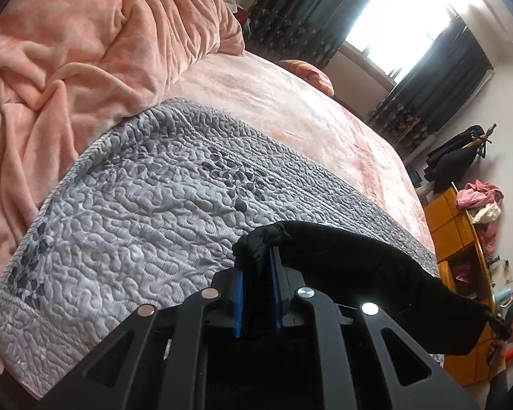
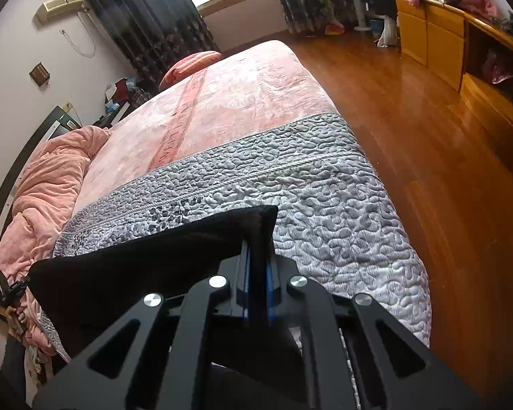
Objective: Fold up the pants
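The black pants (image 1: pixel 376 266) hang stretched between my two grippers above the grey quilted cover (image 1: pixel 136 205). My left gripper (image 1: pixel 260 239) is shut on one bunched end of the pants. My right gripper (image 2: pixel 258 235) is shut on the other corner of the pants (image 2: pixel 147 266), which spread to the left in the right wrist view. In the left wrist view the right gripper (image 1: pixel 499 324) shows small at the far right end of the cloth. In the right wrist view the left gripper (image 2: pixel 13 290) shows at the far left end.
The grey quilted cover (image 2: pixel 325 198) lies across the bed over a pink sheet (image 2: pixel 239 102). A heaped pink blanket (image 1: pixel 85 51) lies to the left. A wooden floor (image 2: pixel 427 136) and yellow wooden cabinets (image 2: pixel 444 44) with clothes on top are to the right.
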Available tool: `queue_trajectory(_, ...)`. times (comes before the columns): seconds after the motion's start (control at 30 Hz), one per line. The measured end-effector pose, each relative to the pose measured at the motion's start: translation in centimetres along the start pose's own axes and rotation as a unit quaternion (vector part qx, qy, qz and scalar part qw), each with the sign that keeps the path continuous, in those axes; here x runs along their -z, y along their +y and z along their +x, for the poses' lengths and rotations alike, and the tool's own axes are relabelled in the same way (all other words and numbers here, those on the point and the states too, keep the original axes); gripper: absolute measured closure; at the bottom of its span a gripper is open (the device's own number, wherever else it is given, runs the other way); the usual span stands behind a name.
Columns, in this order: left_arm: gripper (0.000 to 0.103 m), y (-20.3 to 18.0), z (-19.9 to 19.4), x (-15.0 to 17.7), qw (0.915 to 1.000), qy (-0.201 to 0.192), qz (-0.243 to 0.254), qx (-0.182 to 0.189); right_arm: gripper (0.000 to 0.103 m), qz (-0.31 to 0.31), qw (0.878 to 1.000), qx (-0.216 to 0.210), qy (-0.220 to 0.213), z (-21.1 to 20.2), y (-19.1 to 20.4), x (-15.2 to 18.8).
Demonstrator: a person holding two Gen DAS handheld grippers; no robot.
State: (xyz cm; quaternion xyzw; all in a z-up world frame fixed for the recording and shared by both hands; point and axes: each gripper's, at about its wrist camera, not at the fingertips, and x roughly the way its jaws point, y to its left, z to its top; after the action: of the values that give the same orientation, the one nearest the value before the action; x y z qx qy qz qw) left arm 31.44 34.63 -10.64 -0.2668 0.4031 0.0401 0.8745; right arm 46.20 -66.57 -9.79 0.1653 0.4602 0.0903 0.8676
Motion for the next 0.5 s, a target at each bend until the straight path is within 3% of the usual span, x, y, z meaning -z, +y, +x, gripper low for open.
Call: queue_trajectory(0.5, 0.09, 1.0, -3.5, 3.1, 0.9997, -0.009, -0.018, 0.011, 0.097, 0.016, 1.0, 0.005, -0.023, -2.5, -1.2, 5.8)
